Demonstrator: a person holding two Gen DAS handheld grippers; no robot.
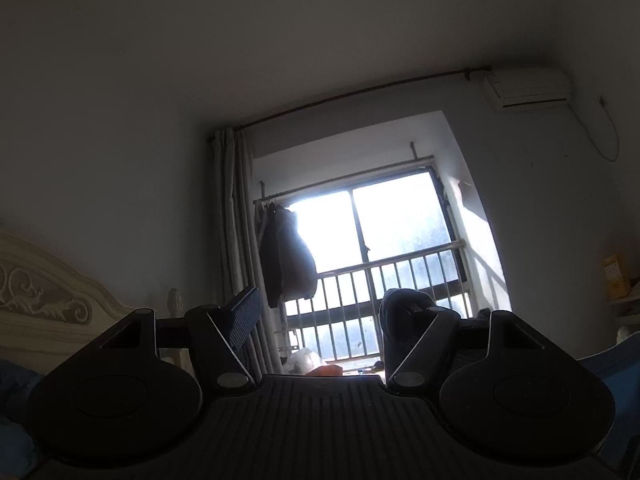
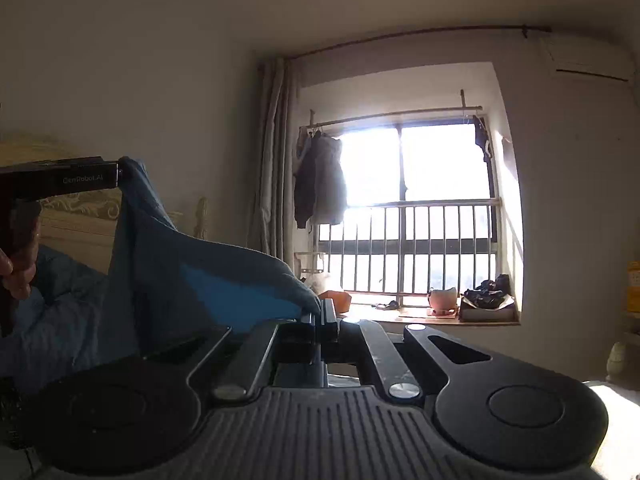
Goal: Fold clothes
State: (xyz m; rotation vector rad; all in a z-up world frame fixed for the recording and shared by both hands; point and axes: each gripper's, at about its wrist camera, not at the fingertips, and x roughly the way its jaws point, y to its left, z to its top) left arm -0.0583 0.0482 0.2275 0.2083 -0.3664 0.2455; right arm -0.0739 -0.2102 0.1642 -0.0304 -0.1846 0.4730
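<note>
We are holding the left gripper [image 1: 322, 314] tilted upward, jaws apart; the right gripper [image 2: 320, 316] is pinching the blue cloth [image 2: 224, 276] tight.

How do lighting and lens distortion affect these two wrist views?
Left wrist view: the window is blown out, leaving the fingers as dark silhouettes, and the curtain rod bows from the fisheye lens. Right wrist view: the same backlit glare, yet the blue cloth stays readable; the corners are vignetted.
</note>
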